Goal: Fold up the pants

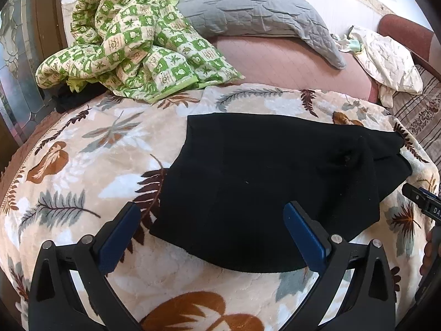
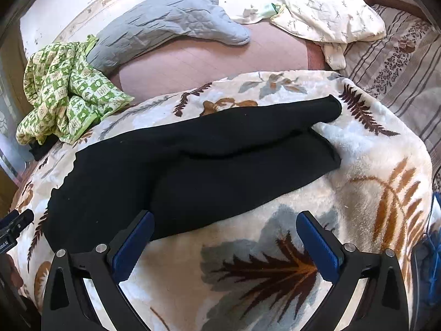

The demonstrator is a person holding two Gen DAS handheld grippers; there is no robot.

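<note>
Black pants [image 1: 264, 182] lie on a leaf-print blanket [image 1: 91, 162]. Left gripper [image 1: 212, 234] and right gripper [image 2: 224, 244] hover wide open, empty. Partial gripper lettering reads "DA".

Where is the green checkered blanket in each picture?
Left wrist view: the green checkered blanket is bunched at the upper left, behind the black pants.
Right wrist view: the green checkered blanket sits at the left edge, smaller.
Shared landmark: the gray pillow lies just right of it.
</note>
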